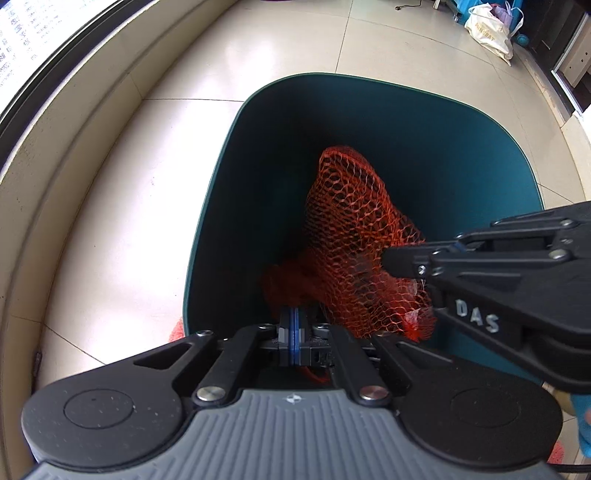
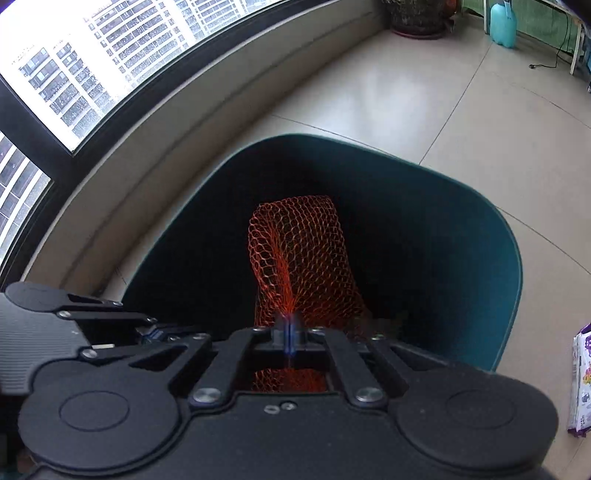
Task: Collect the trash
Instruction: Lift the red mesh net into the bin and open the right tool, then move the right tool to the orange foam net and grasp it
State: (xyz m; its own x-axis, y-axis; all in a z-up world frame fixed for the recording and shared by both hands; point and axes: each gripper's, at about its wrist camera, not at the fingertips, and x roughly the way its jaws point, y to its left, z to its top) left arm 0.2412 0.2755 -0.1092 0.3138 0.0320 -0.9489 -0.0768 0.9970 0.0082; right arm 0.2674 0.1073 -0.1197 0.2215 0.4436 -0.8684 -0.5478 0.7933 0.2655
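One dark teal plastic bin (image 1: 480, 155), one orange-red mesh net bag (image 1: 354, 236), two black grippers, one cream tote bag (image 1: 487, 31), one turquoise plastic jug (image 2: 503, 24).

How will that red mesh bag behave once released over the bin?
Likely floppy: the red mesh bag sags and bunches where both grippers, left and right, pinch it. Probably light and may snag. It hangs inside the teal bin.

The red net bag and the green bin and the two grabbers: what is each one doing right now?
Red net bag: hanging down inside the bin, pinched by both grippers.
Teal bin: upright on the floor, open top.
Left hand-held gripper: shut on the net.
Right hand-held gripper: shut on the net.
White tote bag: slumped on the floor, far off.
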